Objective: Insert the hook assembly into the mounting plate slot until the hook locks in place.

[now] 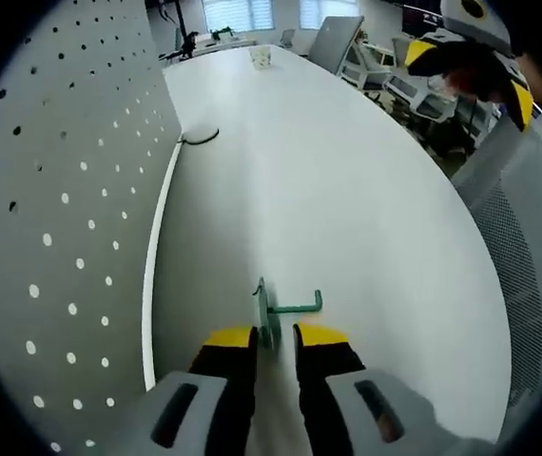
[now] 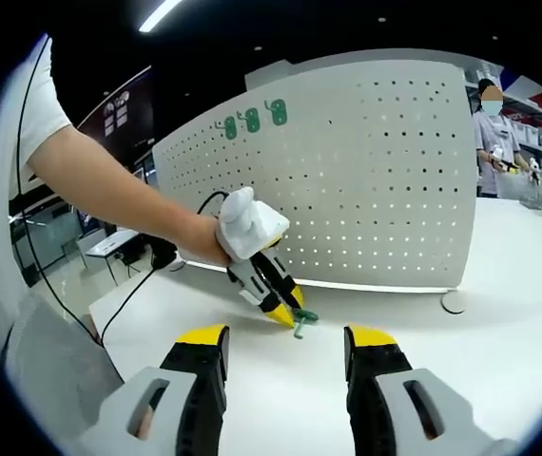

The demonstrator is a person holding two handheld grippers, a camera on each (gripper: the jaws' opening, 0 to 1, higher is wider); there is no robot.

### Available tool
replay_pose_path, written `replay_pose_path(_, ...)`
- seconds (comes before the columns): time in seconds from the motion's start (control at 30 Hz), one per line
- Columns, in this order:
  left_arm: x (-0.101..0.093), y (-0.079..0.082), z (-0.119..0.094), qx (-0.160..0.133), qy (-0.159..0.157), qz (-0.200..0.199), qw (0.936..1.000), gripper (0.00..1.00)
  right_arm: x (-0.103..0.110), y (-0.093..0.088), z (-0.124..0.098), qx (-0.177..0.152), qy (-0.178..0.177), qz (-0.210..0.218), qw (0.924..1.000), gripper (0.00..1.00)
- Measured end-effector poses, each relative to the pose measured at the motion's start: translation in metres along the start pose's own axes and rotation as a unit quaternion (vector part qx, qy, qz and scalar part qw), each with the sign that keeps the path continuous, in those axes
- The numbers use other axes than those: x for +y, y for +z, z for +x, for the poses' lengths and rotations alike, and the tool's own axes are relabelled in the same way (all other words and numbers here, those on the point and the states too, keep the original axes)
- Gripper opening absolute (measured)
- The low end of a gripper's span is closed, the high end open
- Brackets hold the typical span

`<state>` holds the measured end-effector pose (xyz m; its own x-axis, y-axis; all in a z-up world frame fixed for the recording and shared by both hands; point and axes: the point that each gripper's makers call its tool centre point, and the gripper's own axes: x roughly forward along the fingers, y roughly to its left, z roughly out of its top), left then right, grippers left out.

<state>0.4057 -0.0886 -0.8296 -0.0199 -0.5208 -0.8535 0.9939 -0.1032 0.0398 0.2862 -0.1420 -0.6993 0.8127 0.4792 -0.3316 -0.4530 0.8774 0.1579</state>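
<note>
Between my left gripper's (image 1: 275,339) yellow-tipped jaws, in the left gripper view, sits the green hook assembly (image 1: 285,311): the jaws are closed on its flat plate, and its hooked arm sticks out to the right, low over the white table (image 1: 347,190). A white pegboard panel (image 1: 62,218) stands along the left side, and a black cable (image 1: 200,139) lies at its far foot. My right gripper (image 1: 466,62) shows at the upper right.

From the right gripper view, my right gripper (image 2: 287,347) has its jaws spread wide apart, holding nothing. Farther off, my left gripper (image 2: 280,306) pinches the hook assembly (image 2: 302,320) just above the table (image 2: 499,323), near the foot of the pegboard (image 2: 366,171). A small round disc (image 2: 454,302) lies to the right.
</note>
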Motion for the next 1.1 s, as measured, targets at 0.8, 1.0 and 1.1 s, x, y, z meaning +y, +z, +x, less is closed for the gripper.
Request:
replay_pose_path(0.8,0.0015,-0.0031,-0.0001,0.014,0.028,0.009,0.9995,0.03,0.0019,-0.0003,0.0009,0.001,0.001,0.002,1.0000,0.49)
replay_pose_path(1.0,0.0011,-0.0026,-0.0002,0.015,0.032,0.016,0.9992,0.02,0.0023,-0.0015,0.0016,0.003,0.003,0.004,1.0000,0.50)
replay_pose_path(1.1,0.0026,-0.0013,0.0012,0.015,0.044,0.026,0.9986,0.02,0.0040,-0.0011,0.0023,0.004,0.006,0.006,1.0000,0.50)
